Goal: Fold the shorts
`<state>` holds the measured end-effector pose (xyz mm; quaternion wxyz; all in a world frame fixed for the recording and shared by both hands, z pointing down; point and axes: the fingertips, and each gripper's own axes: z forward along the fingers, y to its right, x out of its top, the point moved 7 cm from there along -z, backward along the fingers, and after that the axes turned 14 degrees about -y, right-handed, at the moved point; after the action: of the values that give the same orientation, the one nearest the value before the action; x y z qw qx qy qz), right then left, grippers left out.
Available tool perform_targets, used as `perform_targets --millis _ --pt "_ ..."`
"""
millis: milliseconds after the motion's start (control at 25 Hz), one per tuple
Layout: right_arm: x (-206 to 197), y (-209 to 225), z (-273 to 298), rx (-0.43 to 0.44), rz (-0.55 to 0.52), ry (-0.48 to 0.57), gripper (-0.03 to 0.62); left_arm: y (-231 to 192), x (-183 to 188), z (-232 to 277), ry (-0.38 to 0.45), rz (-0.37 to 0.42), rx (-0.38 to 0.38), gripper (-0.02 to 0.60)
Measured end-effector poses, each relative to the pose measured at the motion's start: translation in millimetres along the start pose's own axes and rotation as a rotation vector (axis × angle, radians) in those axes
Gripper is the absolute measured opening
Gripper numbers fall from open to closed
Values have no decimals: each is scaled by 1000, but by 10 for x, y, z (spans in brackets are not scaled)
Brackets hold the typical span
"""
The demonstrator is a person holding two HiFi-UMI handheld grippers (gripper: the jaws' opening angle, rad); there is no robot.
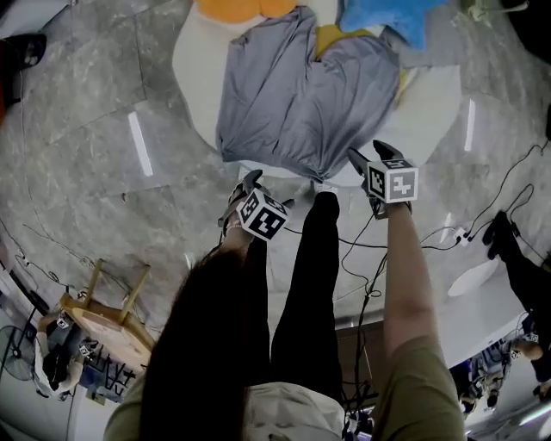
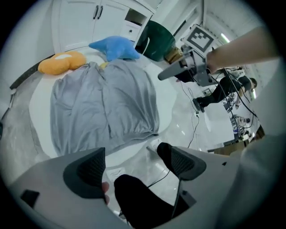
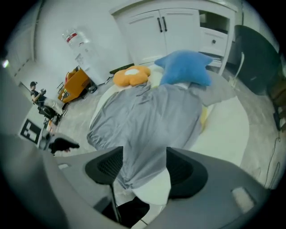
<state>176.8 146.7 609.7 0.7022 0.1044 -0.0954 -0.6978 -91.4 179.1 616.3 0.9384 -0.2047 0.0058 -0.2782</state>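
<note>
Just nearer than the shorts (image 1: 301, 95), the left gripper (image 2: 132, 156) and right gripper (image 3: 144, 165) hang with jaws wide, holding nothing. The shorts lie spread on the round white surface (image 1: 194, 77), waistband nearest. They are probably between folds, so the next move calls for gripping an edge. Beyond the shorts lie an orange cushion (image 1: 228, 9) and a blue cushion (image 1: 387, 17).

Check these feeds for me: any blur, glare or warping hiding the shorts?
Head view: sharp, shorts evenly lit, glare streaks on the floor. Left gripper view: heavy fisheye, dark corners, right side washed out, shorts readable. Right gripper view: same warping, cabinet bowed, shorts clear.
</note>
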Motion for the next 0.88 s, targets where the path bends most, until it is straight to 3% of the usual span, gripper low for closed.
perform_targets --millis 480,640,880 --pt "1139 1349 -131 14 164 177 293 835 775 763 39 -44 -6 442" --pt "1431 1654 -31 13 185 194 292 889 890 1070 37 -74 8 442" --pt "1735 1835 256 1 196 197 290 859 957 1496 -6 -37 40 440"
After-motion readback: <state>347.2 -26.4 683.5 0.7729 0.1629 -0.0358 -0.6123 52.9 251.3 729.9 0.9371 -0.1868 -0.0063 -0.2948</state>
